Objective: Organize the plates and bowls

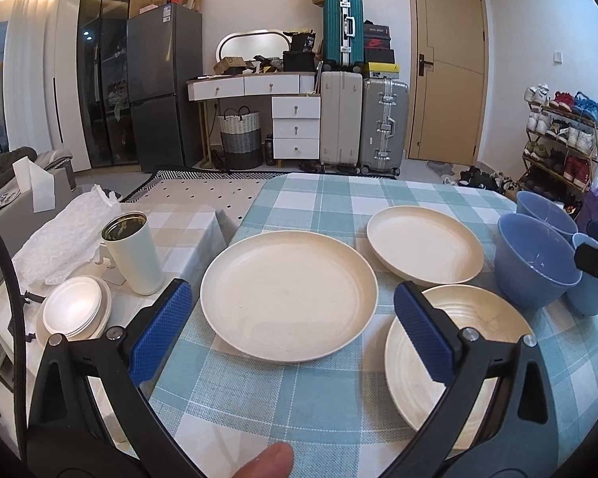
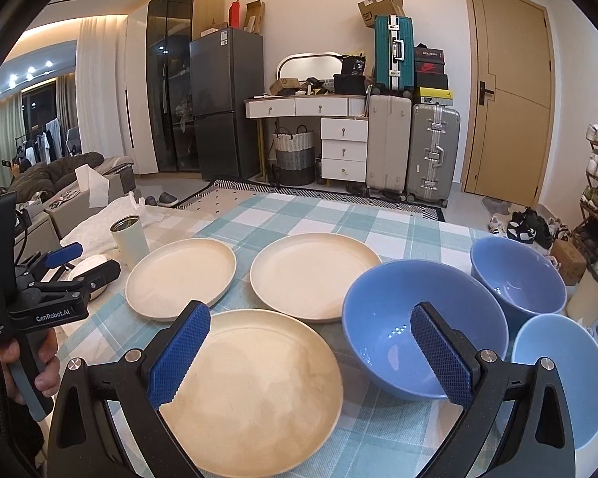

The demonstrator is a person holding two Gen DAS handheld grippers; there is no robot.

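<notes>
On the teal-and-white checked tablecloth [image 2: 299,211] in front of you sit three round cream plastic plates: a near plate [image 2: 255,382], a left plate [image 2: 179,279] and a far plate [image 2: 311,271], lying just beside one another, unstacked. To their right stand three blue bowls: a large deep-blue bowl [image 2: 414,318] near the plates, a second deep-blue bowl [image 2: 518,275] behind it and a paler blue bowl [image 2: 558,374] nearest you. Your right gripper [image 2: 311,354] hovers over the near plate and large bowl, blue-padded fingers spread wide, holding nothing. Your left gripper [image 1: 293,320] hangs over the left plate, equally wide and empty. On a beige checked side table [image 1: 187,235] to the left stand a white tumbler [image 1: 133,253] and stacked small white dishes [image 1: 73,310].
</notes>
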